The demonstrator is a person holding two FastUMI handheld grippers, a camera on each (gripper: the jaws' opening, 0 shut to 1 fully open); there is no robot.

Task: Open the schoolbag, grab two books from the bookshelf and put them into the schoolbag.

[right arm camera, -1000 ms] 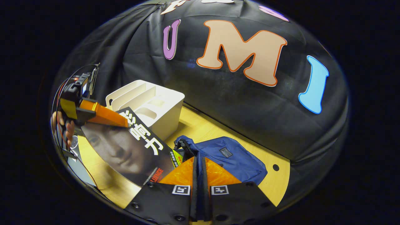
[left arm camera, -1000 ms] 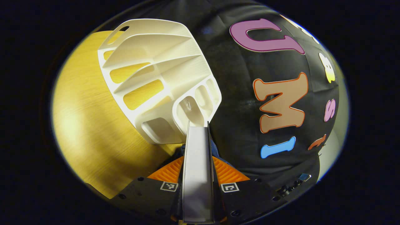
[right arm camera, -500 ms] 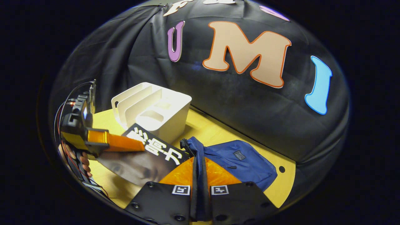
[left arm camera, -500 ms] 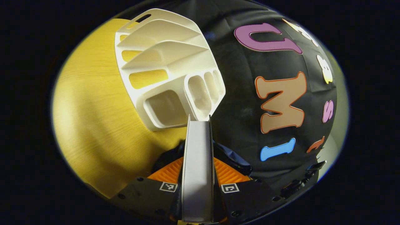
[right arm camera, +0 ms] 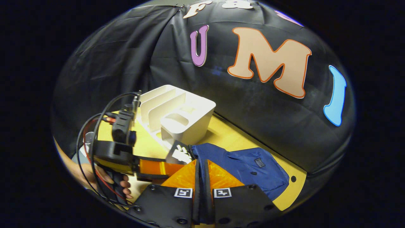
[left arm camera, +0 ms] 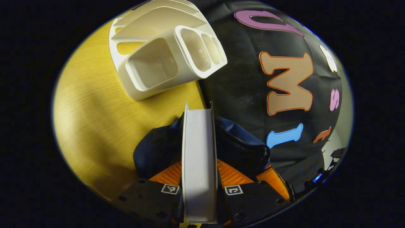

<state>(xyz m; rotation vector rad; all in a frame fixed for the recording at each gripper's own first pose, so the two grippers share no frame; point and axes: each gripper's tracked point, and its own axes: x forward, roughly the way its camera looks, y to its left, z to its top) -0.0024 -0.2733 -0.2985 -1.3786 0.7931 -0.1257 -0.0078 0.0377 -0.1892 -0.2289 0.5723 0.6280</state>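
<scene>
Your left gripper [left arm camera: 199, 171] has come down with the book [left arm camera: 199, 158] since a second ago. Then the white bookshelf sat right past the book's far end; now the book pokes into the mouth of the blue schoolbag [left arm camera: 240, 148]. In the right gripper view most of the dark cover has slid out of sight, and just one corner of the book [right arm camera: 180, 152] shows at the bag's zipper edge.

Your left jaws are clenched on the book, one finger on each cover, with the white page edge facing the camera. The open bag wraps around the book on both sides.

The white bookshelf [left arm camera: 164, 53] stands on the yellow table [left arm camera: 91, 120], farther off and to the left in the left gripper view (its slots look bare from here). In the right gripper view the bookshelf [right arm camera: 177, 117] sits just behind the schoolbag [right arm camera: 250, 167], near the black cloth wall [right arm camera: 133, 57].

Your right gripper [right arm camera: 202, 177] has its jaws pressed together on a thin dark fold of the bag's edge, holding the mouth open. In that view your left gripper [right arm camera: 152, 166] lies low to the left, and your hand [right arm camera: 107, 180] grips its handle.
</scene>
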